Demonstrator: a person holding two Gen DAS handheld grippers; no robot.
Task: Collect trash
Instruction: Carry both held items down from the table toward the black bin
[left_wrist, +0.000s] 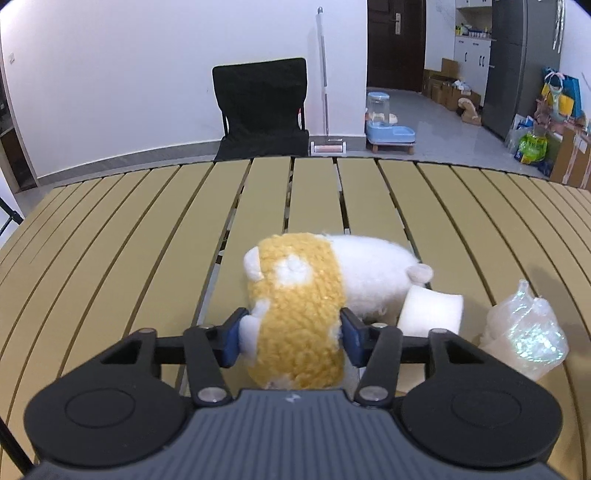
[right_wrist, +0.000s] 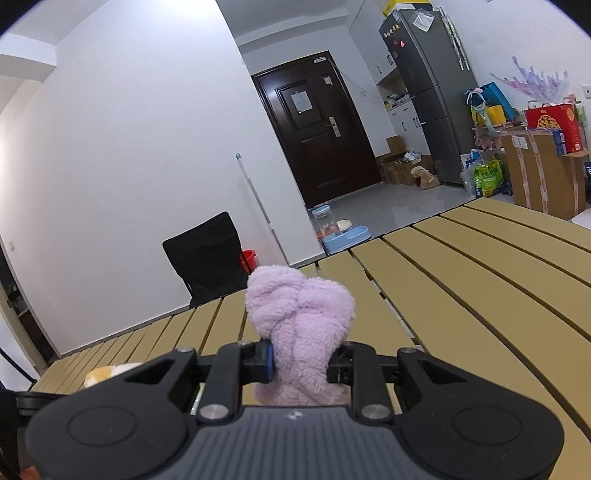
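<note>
**Observer:** Nearest the left wrist camera sits the left gripper (left_wrist: 293, 334), its blue pads (left_wrist: 232, 341) pressed into either side of a plush toy (left_wrist: 299, 295) with a mustard-yellow woolly band and a white body. That claw is clamped on the toy, which lies on the slatted tan table (left_wrist: 129, 240) with its white end pointing away from the camera.

**Checker:** And the trash itself?

**Observer:** Two pieces show in the left view, both on the table to the right of the toy. One is a white foam-like block (left_wrist: 432, 314), just beside the toy's white body and close to the gripper's right finger. The other is a crumpled clear plastic wrapper (left_wrist: 524, 332), further right, near the block but apart from it. Neither is held by anything.

**Checker:** What about the other hand?

**Observer:** The right gripper (right_wrist: 301, 360) is clamped on a fluffy lilac plush piece (right_wrist: 299, 314), which bulges above the fingers. It is seen over the same table; whether the plush touches the tabletop cannot be told. At the lower left of that view, a bit of the yellow and white toy peeks out behind the gripper's frame.

**Checker:** Anything behind the table?

**Observer:** A black folding chair (left_wrist: 262, 107) against the white wall, a mop handle (left_wrist: 324, 74) leaning beside it, a blue pet feeder (left_wrist: 388, 125) on the floor, a dark door (right_wrist: 314, 125) and a grey fridge (right_wrist: 432, 92).
</note>
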